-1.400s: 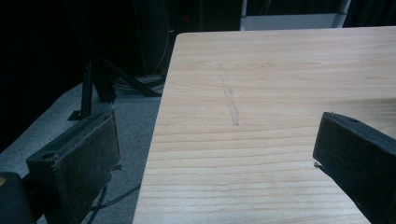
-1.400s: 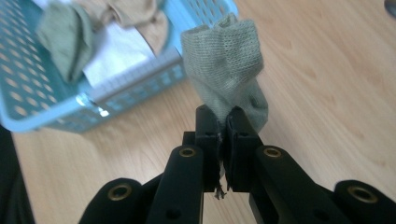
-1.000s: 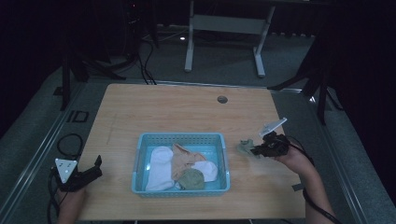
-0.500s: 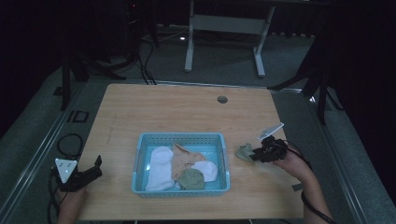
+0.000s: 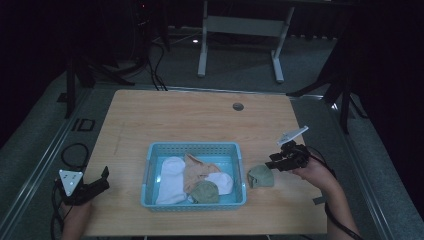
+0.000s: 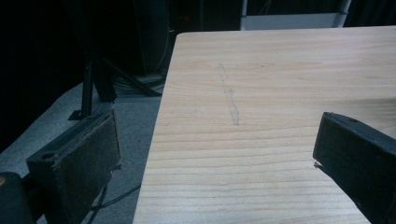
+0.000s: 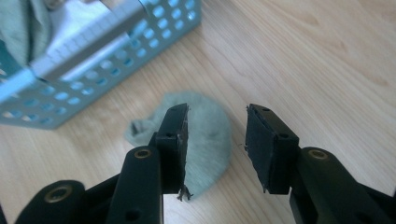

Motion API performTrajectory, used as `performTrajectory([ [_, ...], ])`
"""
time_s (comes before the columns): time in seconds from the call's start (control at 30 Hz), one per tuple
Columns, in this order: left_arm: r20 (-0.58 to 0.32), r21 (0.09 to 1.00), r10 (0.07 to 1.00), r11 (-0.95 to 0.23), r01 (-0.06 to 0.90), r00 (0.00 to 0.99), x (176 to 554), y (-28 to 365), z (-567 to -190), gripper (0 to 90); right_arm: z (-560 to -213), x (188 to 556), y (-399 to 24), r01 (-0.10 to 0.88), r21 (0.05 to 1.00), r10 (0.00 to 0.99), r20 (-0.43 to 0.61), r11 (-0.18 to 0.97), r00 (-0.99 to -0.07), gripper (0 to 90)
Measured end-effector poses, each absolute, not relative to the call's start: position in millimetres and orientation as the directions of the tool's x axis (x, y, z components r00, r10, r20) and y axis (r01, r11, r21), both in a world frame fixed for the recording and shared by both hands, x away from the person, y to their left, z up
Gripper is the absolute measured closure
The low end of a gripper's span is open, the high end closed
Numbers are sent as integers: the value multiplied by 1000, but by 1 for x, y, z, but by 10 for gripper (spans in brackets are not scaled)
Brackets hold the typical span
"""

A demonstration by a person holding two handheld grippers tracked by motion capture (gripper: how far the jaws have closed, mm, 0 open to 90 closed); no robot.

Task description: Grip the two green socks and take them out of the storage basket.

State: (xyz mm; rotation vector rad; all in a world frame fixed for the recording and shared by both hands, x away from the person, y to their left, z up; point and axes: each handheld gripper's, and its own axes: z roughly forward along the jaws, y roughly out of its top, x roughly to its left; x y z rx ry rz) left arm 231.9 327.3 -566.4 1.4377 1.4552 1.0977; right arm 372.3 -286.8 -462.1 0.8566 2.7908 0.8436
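Right gripper (image 5: pixel 274 163): jaws parted, nothing between the pads. They've just been opening; the green sock (image 5: pixel 261 175) lies loose on the table (image 5: pixel 200 120), not gripped. In the right gripper view the gripper (image 7: pixel 216 135) hangs above the sock (image 7: pixel 205 135), the left jaw overlapping it in frame, bare wood showing through the gap on the other side. Can't tell whether that jaw tip touches the fabric.

The sock is bunched up into a rounded lump, flat on the wood, just beside the right short wall of the blue basket (image 5: pixel 150 170), outside it, between the basket and the gripper. In the right gripper view the basket (image 7: pixel 116 51) shows a perforated plastic wall, close to the sock but apart from it.

In the basket: a white sock (image 5: pixel 170 177) on the left, an orange-tan cloth (image 5: pixel 196 170) in the middle, another green sock (image 5: pixel 204 191) at the near edge, and a second white piece (image 5: pixel 222 181) on the right.

Left gripper (image 5: pixel 97 184): at the near left corner of the table, well apart from the basket. Jaws wide open, empty. The left gripper view has it (image 6: pixel 215 154) over the table's left edge, one jaw off the wood, one over it. Grey three-cornered plate on top.

Small round grommet (image 5: pixel 238 106) at the far side of the table.
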Motion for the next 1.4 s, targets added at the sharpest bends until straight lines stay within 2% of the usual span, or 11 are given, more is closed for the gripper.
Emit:
performTrajectory([
  [0.37,32,952,999,-19,307,-37,232,327,-566,4,-433,360,-253,415,559,468,54,718,-882,585],
  [0.63,32,951,999,-19,307,-38,232,327,-566,4,-427,352,-226,353,569,396,53,742,-917,566],
  [1.23,29,952,999,-18,305,-34,232,328,-566,4,-450,338,-160,220,535,202,94,815,-975,574],
  [1.4,30,952,999,-18,305,-34,232,328,-566,4,-456,337,-149,209,528,186,96,823,-978,570],
])
